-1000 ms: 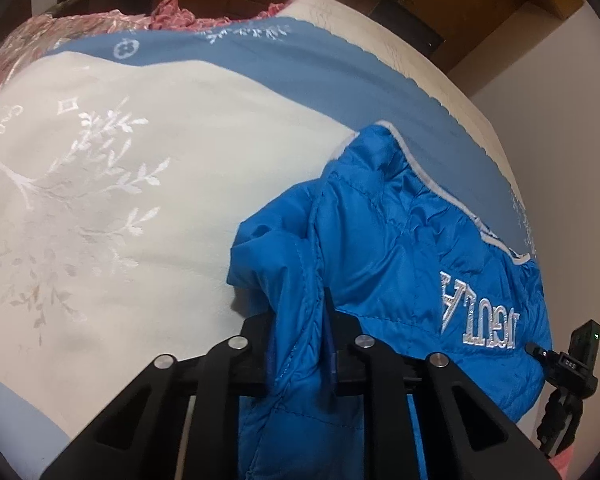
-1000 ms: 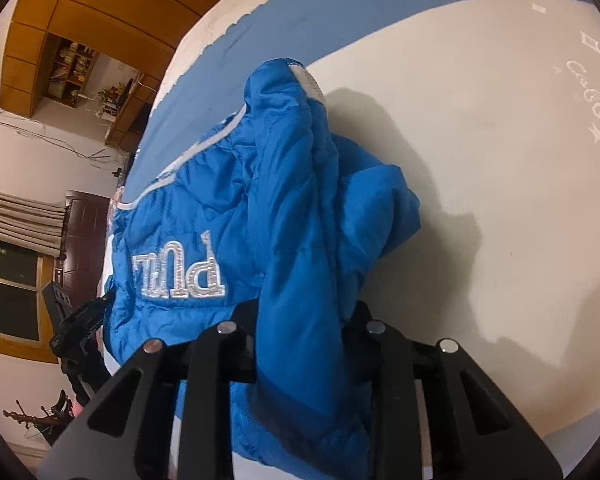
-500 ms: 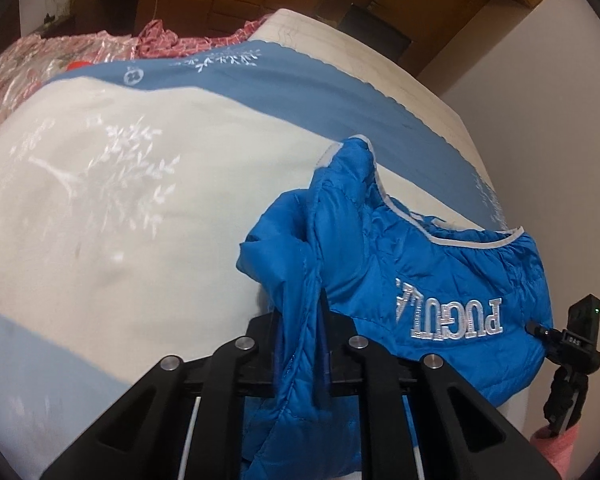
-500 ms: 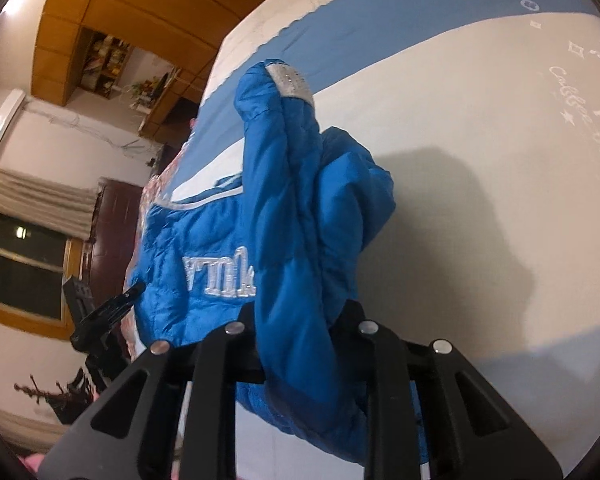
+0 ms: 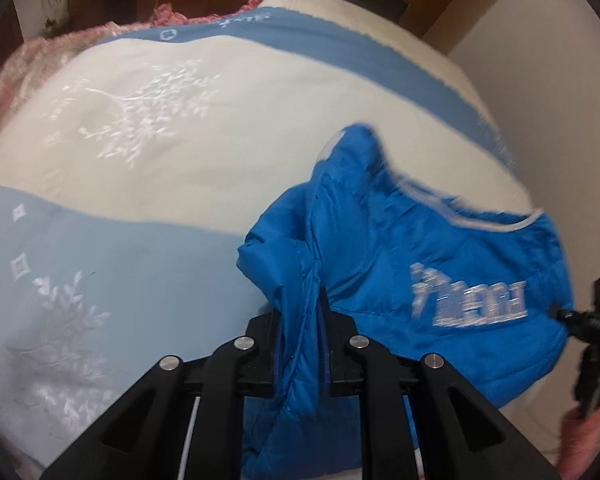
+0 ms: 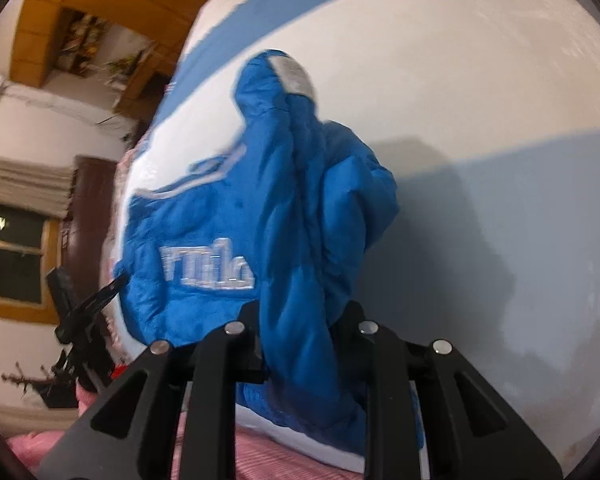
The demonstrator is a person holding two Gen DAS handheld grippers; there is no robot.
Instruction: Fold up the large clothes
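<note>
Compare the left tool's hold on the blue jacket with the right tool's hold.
The left tool pinches a thin, flat fold of the blue jacket, so its jaws sit close together; the right tool clamps a thicker, puffier bunch, so its jaws stand wider apart. Both are shut on the jacket, lifting it above the bedspread.

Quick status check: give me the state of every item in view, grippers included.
blue jacket: bunched, lifted, pinched at two spots
left gripper: shut on the jacket fabric
right gripper: shut on a thick fold
bedspread: spread flat on the bed
</note>
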